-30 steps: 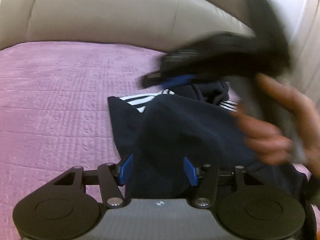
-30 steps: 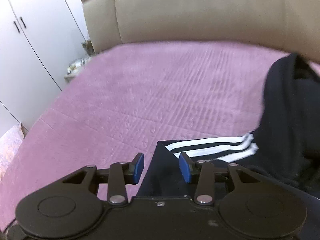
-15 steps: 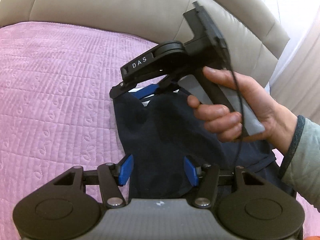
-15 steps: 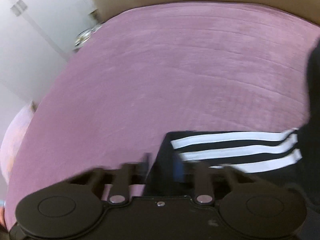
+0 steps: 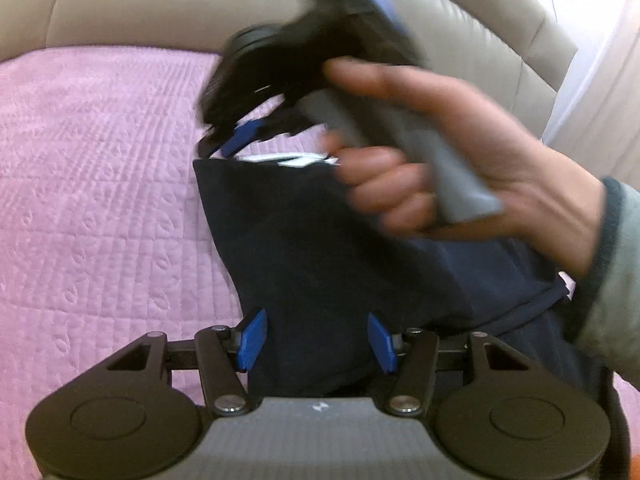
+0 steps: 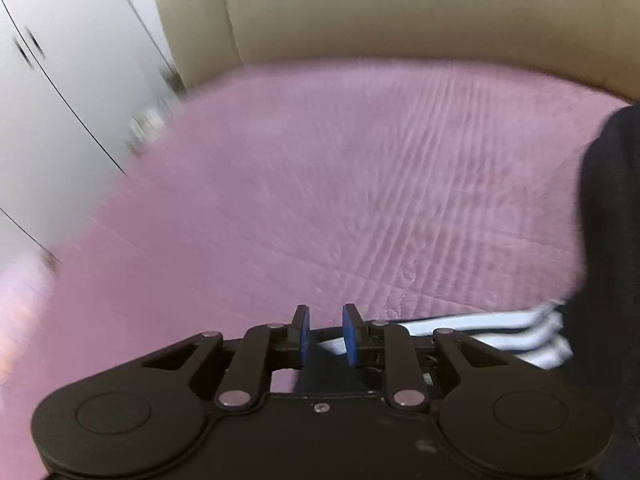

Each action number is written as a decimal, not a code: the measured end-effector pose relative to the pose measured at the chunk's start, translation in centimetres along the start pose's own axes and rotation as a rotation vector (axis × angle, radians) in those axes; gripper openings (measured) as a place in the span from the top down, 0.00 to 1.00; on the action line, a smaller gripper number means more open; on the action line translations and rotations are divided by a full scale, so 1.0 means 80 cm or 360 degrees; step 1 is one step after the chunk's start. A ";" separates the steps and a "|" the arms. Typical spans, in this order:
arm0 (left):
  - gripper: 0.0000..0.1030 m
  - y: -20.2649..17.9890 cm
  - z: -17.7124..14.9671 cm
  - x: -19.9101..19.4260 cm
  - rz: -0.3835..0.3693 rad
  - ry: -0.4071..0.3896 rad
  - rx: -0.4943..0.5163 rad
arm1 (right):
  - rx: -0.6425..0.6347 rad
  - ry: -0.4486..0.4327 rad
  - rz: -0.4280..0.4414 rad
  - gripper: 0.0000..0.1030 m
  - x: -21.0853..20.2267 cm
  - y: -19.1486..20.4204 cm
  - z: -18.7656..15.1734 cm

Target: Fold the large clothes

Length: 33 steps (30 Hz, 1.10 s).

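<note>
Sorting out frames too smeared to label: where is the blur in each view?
Left wrist view: the right gripper and the hand holding it are motion-smeared, while the dark garment stays fairly sharp. Right wrist view: the wardrobe and bedspread are streaked.

The dark navy striped garment (image 5: 320, 248) is spread on the pink quilted bed cover (image 5: 100, 200), near its right edge, before the beige padded headboard (image 5: 160, 4).

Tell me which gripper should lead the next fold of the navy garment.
Right, probably. The right gripper looks closed on the navy garment's striped edge; the left gripper sits open around its near part.
</note>
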<state>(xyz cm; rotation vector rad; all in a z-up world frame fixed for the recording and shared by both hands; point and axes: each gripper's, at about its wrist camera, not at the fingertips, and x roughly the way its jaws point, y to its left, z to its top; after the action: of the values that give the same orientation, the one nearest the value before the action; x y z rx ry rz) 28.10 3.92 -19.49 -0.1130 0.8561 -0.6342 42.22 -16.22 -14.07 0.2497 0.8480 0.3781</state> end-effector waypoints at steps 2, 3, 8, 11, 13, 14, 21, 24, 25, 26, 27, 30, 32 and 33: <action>0.45 0.005 0.003 -0.010 -0.0062 -0.0114 -0.0060 | -0.0011 -0.0130 -0.0182 0.63 -0.054 -0.013 -0.036; 0.45 0.007 0.004 -0.013 -0.0118 -0.0156 -0.0103 | -0.0003 -0.0134 -0.0279 0.64 -0.065 -0.021 -0.056; 0.73 -0.006 0.000 0.007 -0.0011 -0.0101 -0.0082 | 0.0154 0.0097 -0.0650 1.00 -0.064 -0.085 -0.175; 0.91 -0.002 -0.015 0.034 0.0139 0.0004 -0.0101 | 0.0258 -0.0056 -0.0741 1.00 -0.117 -0.113 -0.203; 0.95 0.009 -0.008 0.028 0.0121 0.0045 -0.0192 | 0.0329 -0.0099 -0.0913 1.00 -0.153 -0.133 -0.206; 0.96 0.013 -0.005 0.024 0.0124 0.0052 -0.0233 | 0.0335 -0.0130 -0.1008 0.98 -0.172 -0.146 -0.206; 0.92 0.000 -0.009 0.018 0.0148 -0.0087 -0.0117 | 0.0264 -0.0168 -0.1101 0.89 -0.202 -0.205 -0.199; 0.92 -0.015 -0.008 0.022 0.0194 -0.0094 -0.0032 | 0.0369 -0.0005 -0.1206 1.00 -0.184 -0.250 -0.217; 0.92 -0.017 -0.008 0.023 0.0211 -0.0088 -0.0016 | 0.0450 -0.0073 -0.1153 1.00 -0.196 -0.261 -0.224; 0.91 -0.017 -0.009 0.023 0.0219 -0.0085 -0.0009 | 0.0556 -0.0111 -0.1137 1.00 -0.210 -0.269 -0.227; 0.90 -0.015 -0.009 0.025 0.0231 -0.0075 -0.0005 | 0.0637 -0.0142 -0.1132 1.00 -0.223 -0.270 -0.229; 0.91 -0.010 -0.007 0.027 0.0267 -0.0058 -0.0002 | 0.0635 -0.0211 -0.1112 1.00 -0.264 -0.241 -0.236; 0.91 -0.010 -0.006 0.024 0.0286 -0.0062 0.0011 | 0.0524 -0.0188 -0.1157 0.93 -0.292 -0.208 -0.248; 0.91 -0.011 -0.005 0.024 0.0295 -0.0063 0.0022 | 0.0497 -0.0178 -0.1171 0.92 -0.304 -0.198 -0.255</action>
<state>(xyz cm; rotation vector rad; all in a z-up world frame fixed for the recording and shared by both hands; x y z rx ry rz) 28.34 2.17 -20.75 -0.0333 0.8131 -0.4627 15.53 -39.50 -16.29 0.2269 0.8273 -0.4552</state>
